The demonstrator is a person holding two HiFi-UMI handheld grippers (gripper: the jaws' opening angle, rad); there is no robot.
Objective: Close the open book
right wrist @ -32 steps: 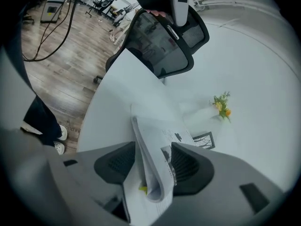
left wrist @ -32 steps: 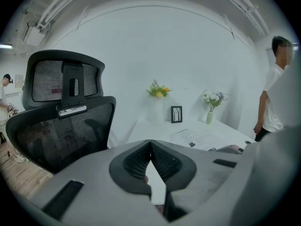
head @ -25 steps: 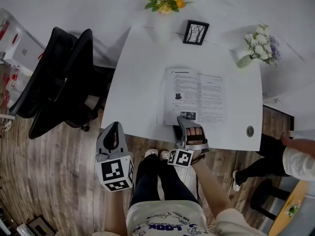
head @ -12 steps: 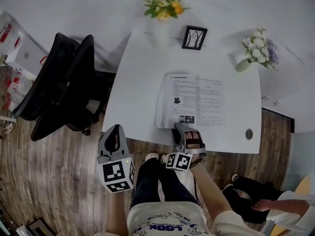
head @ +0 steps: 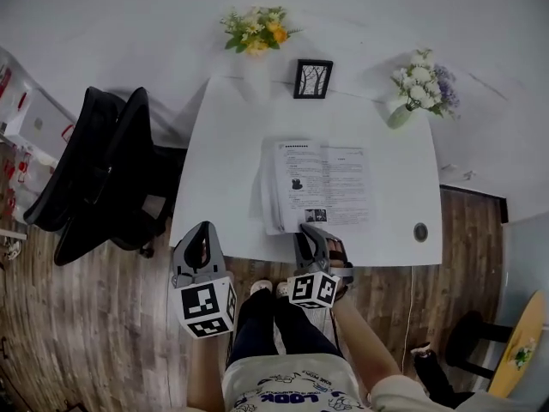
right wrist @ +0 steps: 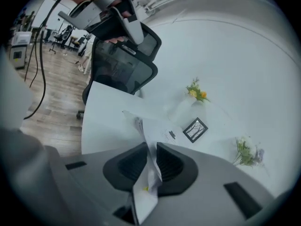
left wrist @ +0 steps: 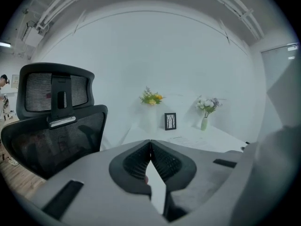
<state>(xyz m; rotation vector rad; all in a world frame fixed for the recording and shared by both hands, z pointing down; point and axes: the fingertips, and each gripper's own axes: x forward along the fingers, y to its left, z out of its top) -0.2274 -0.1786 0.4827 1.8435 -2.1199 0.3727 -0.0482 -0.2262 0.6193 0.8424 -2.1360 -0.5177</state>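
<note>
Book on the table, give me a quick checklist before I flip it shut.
1. Right tool gripping the book: ok; its jaws have just been closing, and paper is pinched between them.
2. How many pages are pinched: cannot tell.
3. Left tool clear of the book: ok; shut, empty, off the table.
4. Right page bare: ok.
5. Book shut: not ok; it lies open.
</note>
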